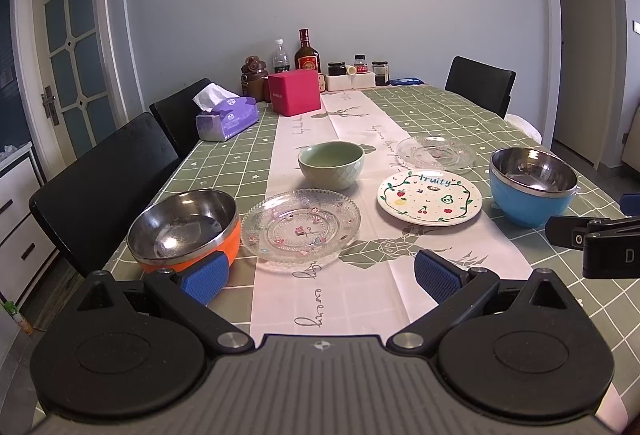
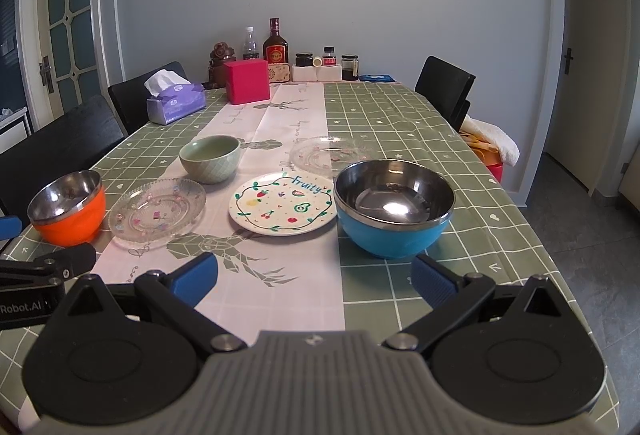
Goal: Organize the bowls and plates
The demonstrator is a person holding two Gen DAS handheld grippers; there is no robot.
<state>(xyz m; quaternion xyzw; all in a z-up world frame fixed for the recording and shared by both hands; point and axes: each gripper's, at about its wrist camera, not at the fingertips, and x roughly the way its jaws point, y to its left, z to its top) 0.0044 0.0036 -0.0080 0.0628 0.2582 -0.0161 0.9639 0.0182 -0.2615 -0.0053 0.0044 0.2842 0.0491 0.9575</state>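
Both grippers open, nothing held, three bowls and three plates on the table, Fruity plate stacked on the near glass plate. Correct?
One error: the Fruity plate is not stacked. In the right wrist view it lies flat on the tablecloth, beside the near glass plate with a gap between them. The rest holds: left gripper and right gripper jaws open, empty; three bowls, three plates.

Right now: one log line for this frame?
left gripper open, empty | right gripper open, empty | three bowls, three plates unstacked on table

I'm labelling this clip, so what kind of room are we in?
Most likely a home dining room: a long table under a checked cloth, black chairs around it, and bottles against the wall.
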